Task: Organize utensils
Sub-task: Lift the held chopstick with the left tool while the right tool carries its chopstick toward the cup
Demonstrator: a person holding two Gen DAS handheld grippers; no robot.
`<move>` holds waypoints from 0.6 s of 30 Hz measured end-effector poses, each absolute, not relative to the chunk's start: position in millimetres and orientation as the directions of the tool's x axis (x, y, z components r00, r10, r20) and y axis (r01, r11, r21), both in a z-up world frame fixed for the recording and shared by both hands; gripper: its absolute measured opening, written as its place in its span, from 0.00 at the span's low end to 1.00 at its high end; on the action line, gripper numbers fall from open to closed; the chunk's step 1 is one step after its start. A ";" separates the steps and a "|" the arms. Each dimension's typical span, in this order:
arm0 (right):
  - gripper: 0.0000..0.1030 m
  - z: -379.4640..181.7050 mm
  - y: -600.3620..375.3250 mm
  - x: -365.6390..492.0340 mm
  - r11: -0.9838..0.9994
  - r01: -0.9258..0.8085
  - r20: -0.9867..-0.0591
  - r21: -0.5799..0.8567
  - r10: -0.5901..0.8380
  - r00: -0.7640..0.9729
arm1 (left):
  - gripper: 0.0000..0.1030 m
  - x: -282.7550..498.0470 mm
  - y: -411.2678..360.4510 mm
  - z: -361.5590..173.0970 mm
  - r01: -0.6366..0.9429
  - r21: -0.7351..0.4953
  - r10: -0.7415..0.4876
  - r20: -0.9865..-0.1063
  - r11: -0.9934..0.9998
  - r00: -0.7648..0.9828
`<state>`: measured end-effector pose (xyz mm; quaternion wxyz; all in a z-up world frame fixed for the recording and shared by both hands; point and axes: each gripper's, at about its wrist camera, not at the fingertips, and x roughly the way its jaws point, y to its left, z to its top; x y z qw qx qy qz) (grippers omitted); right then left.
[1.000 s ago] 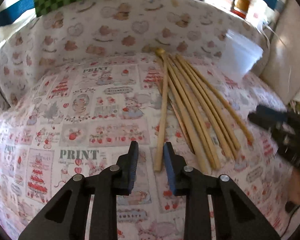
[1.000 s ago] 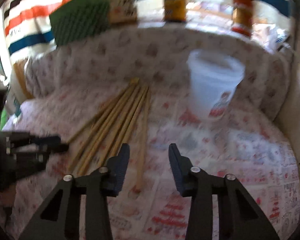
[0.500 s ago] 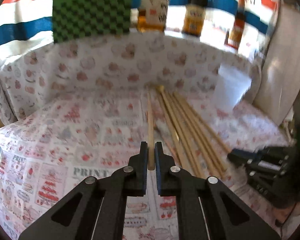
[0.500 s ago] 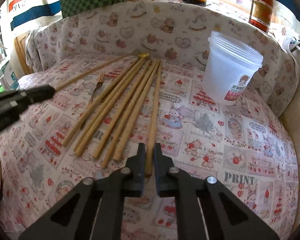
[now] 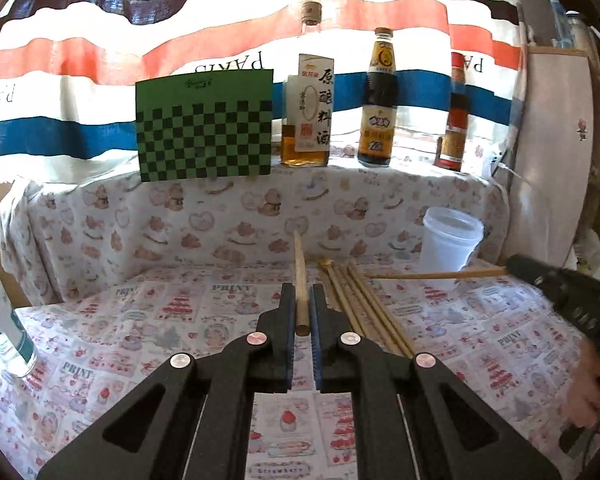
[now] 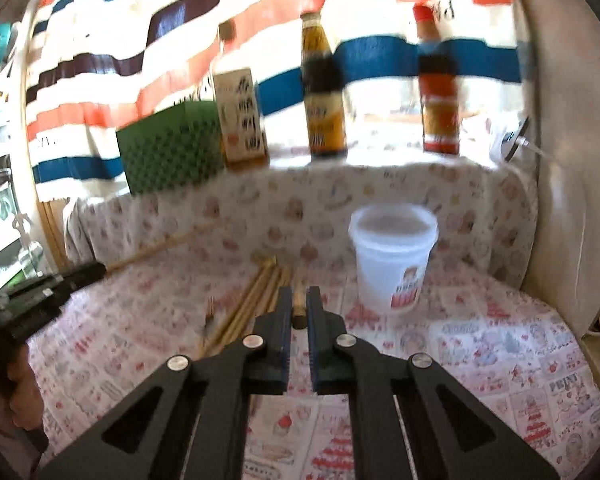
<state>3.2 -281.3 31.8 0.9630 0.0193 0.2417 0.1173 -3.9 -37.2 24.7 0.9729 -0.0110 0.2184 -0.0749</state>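
My left gripper (image 5: 302, 292) is shut on one wooden chopstick (image 5: 299, 264), which points forward and up off the patterned tablecloth (image 5: 180, 320). Several more chopsticks (image 5: 364, 308) lie in a bundle just right of it. My right gripper (image 6: 299, 294) is shut on another chopstick (image 6: 299, 310), whose near end shows between the pads. The left wrist view shows that gripper (image 5: 518, 266) at the right, its stick (image 5: 436, 275) reaching in front of the white plastic cup (image 5: 450, 240). The cup (image 6: 392, 256) stands upright and uncovered, ahead and right. A small fork (image 6: 210, 316) lies beside the bundle (image 6: 256, 300).
A raised, cloth-covered ledge at the back carries three bottles (image 5: 376, 100) and a green checkered board (image 5: 204, 128). A bottle with a green label (image 5: 4, 320) stands at the left edge. A pale panel (image 6: 568, 180) closes the right side. A hand (image 5: 588, 392) grips the right tool.
Both grippers went from open to shut, each on one chopstick. Both then rose and tilted upward, lifting their sticks off the cloth, so the back ledge and bottles came into view.
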 end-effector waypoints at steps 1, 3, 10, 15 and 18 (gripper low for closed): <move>0.06 34.9 -281.1 1.0 0.971 -0.218 -0.447 0.097 0.238 0.862 | 0.06 -3.8 -36.6 24.6 0.143 -0.064 -0.157 -0.426 0.988 0.891; 0.06 38.2 -283.1 -1.4 0.969 -0.226 -0.427 0.101 0.247 0.870 | 0.06 -2.0 -30.1 27.6 0.149 -0.097 -0.176 -0.431 0.984 0.885; 0.06 73.5 -282.8 12.3 0.973 -0.213 -0.417 0.092 0.232 0.879 | 0.06 6.4 -35.9 76.7 0.116 -0.058 -0.130 -0.465 0.992 0.876; 0.06 108.9 -286.0 28.7 0.967 -0.210 -0.391 0.147 0.252 0.885 | 0.06 11.2 -40.1 109.2 0.141 -0.109 -0.174 -0.418 0.984 0.892; 0.06 123.3 -286.7 37.1 0.961 -0.211 -0.382 0.176 0.265 0.886 | 0.06 12.2 -49.6 123.0 0.164 -0.100 -0.190 -0.383 0.981 0.904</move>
